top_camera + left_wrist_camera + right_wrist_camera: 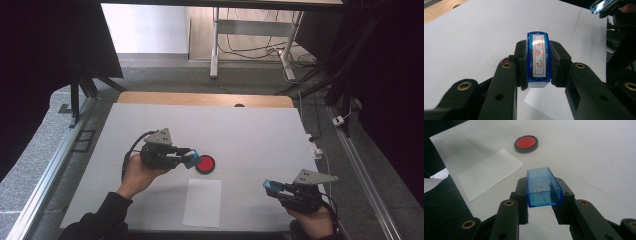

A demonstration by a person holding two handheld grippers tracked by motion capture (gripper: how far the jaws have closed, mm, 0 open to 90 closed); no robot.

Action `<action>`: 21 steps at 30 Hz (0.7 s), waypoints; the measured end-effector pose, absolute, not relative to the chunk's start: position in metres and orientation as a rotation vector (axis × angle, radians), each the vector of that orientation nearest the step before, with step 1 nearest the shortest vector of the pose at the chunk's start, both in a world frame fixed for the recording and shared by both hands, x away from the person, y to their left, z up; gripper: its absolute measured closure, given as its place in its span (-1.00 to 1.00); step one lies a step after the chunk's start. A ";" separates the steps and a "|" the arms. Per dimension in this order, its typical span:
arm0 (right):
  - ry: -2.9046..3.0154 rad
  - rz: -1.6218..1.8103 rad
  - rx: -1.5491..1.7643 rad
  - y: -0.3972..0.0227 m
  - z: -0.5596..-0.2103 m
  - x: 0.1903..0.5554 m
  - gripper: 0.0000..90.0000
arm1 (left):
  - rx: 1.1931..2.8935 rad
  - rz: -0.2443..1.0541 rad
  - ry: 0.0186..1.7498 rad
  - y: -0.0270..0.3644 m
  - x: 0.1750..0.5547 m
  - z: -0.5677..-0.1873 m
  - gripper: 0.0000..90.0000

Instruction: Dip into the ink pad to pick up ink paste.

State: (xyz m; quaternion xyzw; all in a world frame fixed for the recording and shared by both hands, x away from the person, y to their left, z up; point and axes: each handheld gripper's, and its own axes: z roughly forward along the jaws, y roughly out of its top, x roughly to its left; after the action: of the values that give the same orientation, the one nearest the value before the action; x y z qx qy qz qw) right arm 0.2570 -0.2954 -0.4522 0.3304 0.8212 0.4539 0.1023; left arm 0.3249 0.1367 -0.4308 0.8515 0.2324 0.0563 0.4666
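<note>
- The left tongs (189, 158) are clamped on a blue stamp (538, 58), its label with red characters facing up in the left gripper view.
- In the high view the stamp (192, 159) sits just beside a round red ink pad (205, 164), near the middle of the counter (250, 130).
- The right tongs (270, 187) are clamped on a clear blue cap (542, 187), open side up, held above the counter near its right front corner.
- A white sheet of paper (202, 202) lies flat by the counter's front edge, between the two hands and just in front of the ink pad.
- The left hand (136, 175) and right hand (312, 217) come in from the front edge, well apart.
</note>
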 end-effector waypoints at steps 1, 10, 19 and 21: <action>2.422 1.342 0.980 -0.296 -0.452 0.257 0.53 | 2.094 0.137 0.573 0.135 0.327 -0.432 0.56; 2.405 1.347 1.006 -0.302 -0.452 0.255 0.53 | 2.121 0.125 0.613 0.121 0.342 -0.435 0.56; 2.405 1.341 1.008 -0.303 -0.453 0.254 0.53 | 2.142 0.130 0.619 0.106 0.356 -0.441 0.56; 2.410 1.332 1.008 -0.302 -0.452 0.254 0.53 | 2.147 0.133 0.623 0.103 0.359 -0.443 0.56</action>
State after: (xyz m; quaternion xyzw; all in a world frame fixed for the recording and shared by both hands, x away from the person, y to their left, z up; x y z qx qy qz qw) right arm 0.2543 -0.3024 -0.4524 0.3417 0.8174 0.4518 0.1046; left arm 0.3587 0.1027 -0.4426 0.8628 0.2503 0.0535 0.4360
